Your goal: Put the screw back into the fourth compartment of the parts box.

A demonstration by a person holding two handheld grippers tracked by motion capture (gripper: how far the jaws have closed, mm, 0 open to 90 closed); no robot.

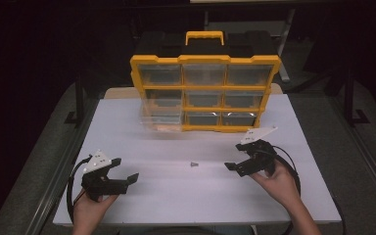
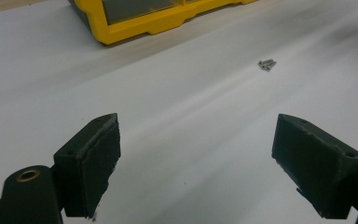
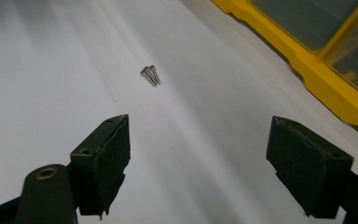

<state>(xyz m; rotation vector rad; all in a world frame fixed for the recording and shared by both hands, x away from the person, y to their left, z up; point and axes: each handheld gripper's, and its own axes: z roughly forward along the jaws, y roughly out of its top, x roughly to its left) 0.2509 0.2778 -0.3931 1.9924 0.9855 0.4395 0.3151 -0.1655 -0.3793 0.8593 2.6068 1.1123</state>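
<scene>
A yellow organizer [image 1: 204, 93] with clear drawers stands upright at the far side of the white table [image 1: 176, 196]. One drawer [image 1: 161, 120], at its lower left, is pulled partly out toward the person. In front of the organizer, near the middle of the table, lie two small screws [image 1: 193, 165] side by side, touching each other. The left gripper [image 1: 122, 172] is held well in front of the organizer and to its left, jaws spread wide with nothing between them; the screws [image 2: 266, 64] lie ahead of it and off to its right, well apart. The right gripper [image 1: 238, 159] sits in front of the organizer's right end, jaws likewise spread and empty. The screws [image 3: 150, 74] lie ahead of its left jaw, nearer to this gripper than to the other.
</scene>
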